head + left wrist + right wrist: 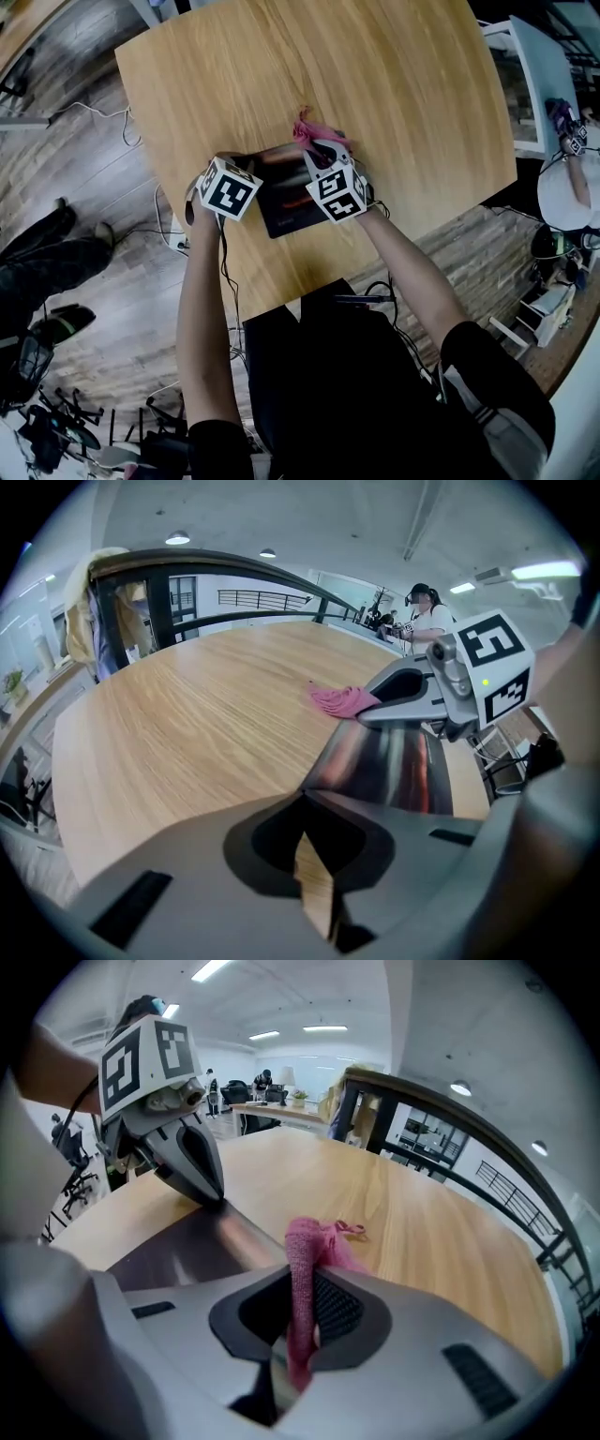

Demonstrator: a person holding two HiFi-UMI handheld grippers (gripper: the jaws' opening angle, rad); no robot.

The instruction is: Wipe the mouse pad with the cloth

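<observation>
A dark mouse pad [284,192] lies near the front edge of the wooden table [394,84]. My left gripper [246,176] is at the pad's left corner. In the left gripper view its jaws [303,797] are closed together right where the pad's [389,761] corner ends. My right gripper [323,157] is over the pad's far right side, shut on a pink cloth [314,134]. In the right gripper view the cloth [302,1260] runs up between the jaws and bunches on the wood beyond. The left gripper [211,1194] touches the pad [187,1237] there.
The table's front edge [281,300] is close to the person's body. Cables [169,234] lie on the wooden floor to the left. A white desk [534,84] and another person [574,178] are at the right. A dark railing [487,1138] runs past the table's far side.
</observation>
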